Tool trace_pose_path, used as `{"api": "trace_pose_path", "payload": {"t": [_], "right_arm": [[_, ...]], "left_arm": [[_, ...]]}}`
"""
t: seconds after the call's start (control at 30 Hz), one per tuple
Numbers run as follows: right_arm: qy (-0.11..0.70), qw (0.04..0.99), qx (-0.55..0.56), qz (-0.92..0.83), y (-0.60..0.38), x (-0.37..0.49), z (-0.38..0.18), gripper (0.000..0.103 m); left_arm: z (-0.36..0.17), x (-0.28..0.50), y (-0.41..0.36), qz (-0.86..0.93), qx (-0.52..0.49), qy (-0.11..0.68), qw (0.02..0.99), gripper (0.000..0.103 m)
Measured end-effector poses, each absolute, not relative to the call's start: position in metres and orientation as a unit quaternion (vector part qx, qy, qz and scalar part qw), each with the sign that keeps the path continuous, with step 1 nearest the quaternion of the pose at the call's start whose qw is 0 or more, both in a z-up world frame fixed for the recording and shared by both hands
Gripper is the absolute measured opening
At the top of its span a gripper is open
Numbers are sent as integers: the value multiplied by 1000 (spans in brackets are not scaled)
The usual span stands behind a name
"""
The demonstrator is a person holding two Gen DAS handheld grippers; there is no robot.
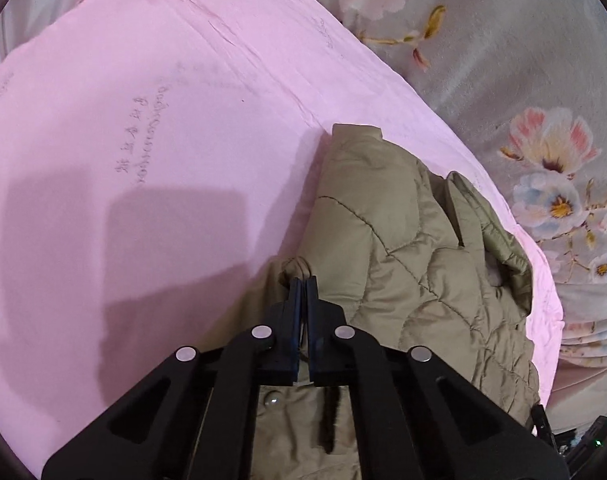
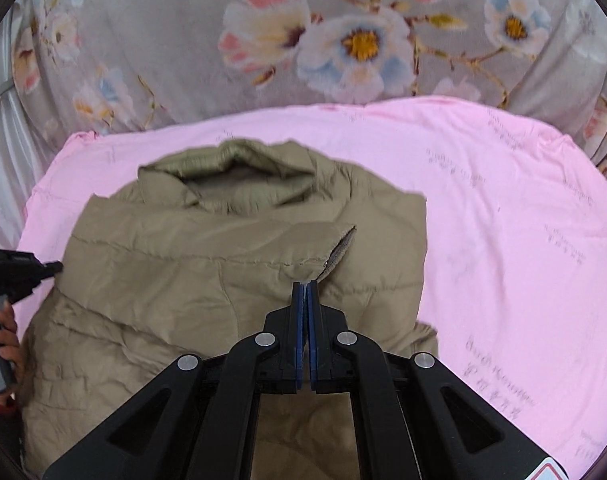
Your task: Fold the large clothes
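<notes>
An olive quilted jacket (image 2: 207, 280) lies on a pink sheet (image 2: 503, 240), with its collar (image 2: 239, 172) at the far side. In the right wrist view my right gripper (image 2: 305, 285) is shut, pinching a fold of the jacket just below a sleeve cuff (image 2: 339, 252). In the left wrist view the jacket (image 1: 403, 240) lies bunched to the right. My left gripper (image 1: 303, 280) is shut there on a puckered edge of its fabric. The left gripper (image 2: 47, 269) also shows at the jacket's left edge in the right wrist view, held by a hand (image 2: 3, 336).
The pink sheet (image 1: 123, 140) spreads wide to the left of the jacket. A grey floral bedcover (image 2: 343, 40) lies beyond the sheet, and the floral bedcover (image 1: 523, 80) runs along the right. A snap button (image 1: 272, 400) sits on the jacket under the left gripper.
</notes>
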State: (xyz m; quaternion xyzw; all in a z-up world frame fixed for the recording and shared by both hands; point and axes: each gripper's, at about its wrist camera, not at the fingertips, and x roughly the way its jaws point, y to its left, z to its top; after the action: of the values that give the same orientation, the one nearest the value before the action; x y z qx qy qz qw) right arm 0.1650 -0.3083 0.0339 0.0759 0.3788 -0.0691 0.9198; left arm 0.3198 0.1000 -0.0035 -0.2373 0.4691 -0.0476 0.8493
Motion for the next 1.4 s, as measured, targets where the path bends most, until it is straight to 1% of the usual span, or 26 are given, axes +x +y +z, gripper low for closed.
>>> {"api": "trace_pose_path", "payload": {"t": [0.17,0.27,0.4,0.53,0.63,0.67,0.7,0.73,0.77,0.8,0.83,0.93,1.03,1.13,1.27,1.4], "right_arm": [[410,905,94,-66,-312,163,-11,1],[404,907,98,-70,-311,159,-22,1],[402,909,83,-77,-306,161,-29,2],[405,908,79,-76,-307,163,-29,2],[401,908,98,-67,-313,160,-25,5],[399,909,100,-68,-315,158,-21,10],[394,911,102,-71,-316,154,-16,19],[383,914,106,-76,-318,149,-7,24],[374,917,114,-77,-319,146,1,33],[364,920,125,-72,-320,144,10,35],[356,922,139,-60,-319,144,20,35],[348,928,132,-32,-300,160,41,35],[351,931,97,-17,-276,192,42,35],[368,924,98,-9,-266,219,22,35],[386,920,65,-19,-253,225,-20,34],[384,922,54,-26,-246,211,-32,34]], "left_arm": [[-15,312,97,-31,-187,471,861,0],[-30,307,92,-31,-169,469,866,0],[-27,296,74,-8,-104,437,893,0],[-14,284,84,-34,-145,426,892,0],[5,274,92,-62,-174,416,890,0],[13,273,91,-66,-169,411,893,2],[24,272,88,-72,-153,404,899,9],[30,272,82,-74,-143,402,901,15],[37,272,77,-78,-133,400,903,29],[43,275,69,-84,-126,397,905,42],[48,277,60,-88,-116,395,907,45],[55,291,27,-104,-77,394,910,46],[39,309,-9,-113,-41,404,907,46],[12,320,-31,-107,-13,424,899,46],[-14,304,-39,-92,35,387,917,46],[-23,288,-44,-80,63,372,922,46]]}}
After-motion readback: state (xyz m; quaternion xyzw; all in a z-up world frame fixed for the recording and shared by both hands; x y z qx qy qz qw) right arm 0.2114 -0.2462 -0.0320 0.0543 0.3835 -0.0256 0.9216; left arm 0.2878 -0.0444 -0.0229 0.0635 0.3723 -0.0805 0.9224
